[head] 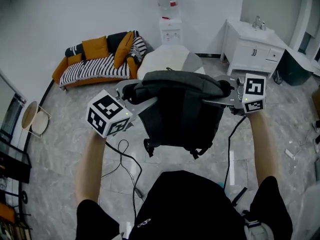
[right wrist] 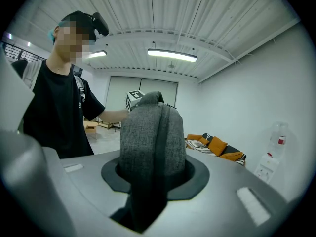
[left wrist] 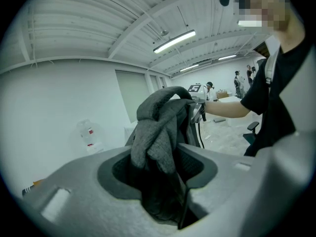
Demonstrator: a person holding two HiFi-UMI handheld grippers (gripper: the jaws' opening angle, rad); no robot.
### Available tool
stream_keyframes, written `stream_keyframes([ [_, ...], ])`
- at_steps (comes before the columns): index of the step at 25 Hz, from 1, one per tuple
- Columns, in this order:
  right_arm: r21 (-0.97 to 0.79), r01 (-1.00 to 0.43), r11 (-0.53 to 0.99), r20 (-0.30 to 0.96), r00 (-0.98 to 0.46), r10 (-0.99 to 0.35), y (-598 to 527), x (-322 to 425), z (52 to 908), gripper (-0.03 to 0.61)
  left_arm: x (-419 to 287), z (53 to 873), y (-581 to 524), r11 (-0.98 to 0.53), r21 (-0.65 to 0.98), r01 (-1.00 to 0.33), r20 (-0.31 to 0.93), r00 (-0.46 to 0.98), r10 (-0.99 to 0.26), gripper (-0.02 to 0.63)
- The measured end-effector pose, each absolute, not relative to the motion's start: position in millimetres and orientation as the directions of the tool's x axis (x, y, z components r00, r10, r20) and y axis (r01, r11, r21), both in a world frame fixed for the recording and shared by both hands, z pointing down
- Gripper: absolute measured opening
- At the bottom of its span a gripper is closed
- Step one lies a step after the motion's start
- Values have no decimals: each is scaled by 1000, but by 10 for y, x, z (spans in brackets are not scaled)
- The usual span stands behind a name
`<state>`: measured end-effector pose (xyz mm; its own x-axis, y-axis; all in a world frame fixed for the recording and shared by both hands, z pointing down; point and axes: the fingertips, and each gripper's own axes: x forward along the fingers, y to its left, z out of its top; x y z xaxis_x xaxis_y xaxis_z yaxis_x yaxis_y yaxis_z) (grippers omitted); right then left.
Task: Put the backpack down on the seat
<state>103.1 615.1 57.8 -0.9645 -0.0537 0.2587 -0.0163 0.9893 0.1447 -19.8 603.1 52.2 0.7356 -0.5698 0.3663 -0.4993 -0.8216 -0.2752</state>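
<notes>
A dark grey backpack hangs in the air in front of me, held up by its top from both sides. My left gripper is shut on the left end of its top, where bunched grey fabric fills the jaws. From the other side my right gripper is shut on the right end, its jaws clamped on the grey fabric and a strap. The backpack's straps dangle below it. Beyond and below the backpack stands a white rounded seat, partly hidden by the bag.
An orange and striped sofa stands at the back left, a white cabinet at the back right and a water dispenser by the far wall. Black cables trail over the tiled floor near my feet.
</notes>
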Motion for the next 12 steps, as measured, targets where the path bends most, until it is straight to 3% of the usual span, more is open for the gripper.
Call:
stream_keyframes([
  [12,211,16,977,233,-972,-34,6096,1039,618,133,-187,531,5988,-803,-324,-500,357,721,-594,209],
])
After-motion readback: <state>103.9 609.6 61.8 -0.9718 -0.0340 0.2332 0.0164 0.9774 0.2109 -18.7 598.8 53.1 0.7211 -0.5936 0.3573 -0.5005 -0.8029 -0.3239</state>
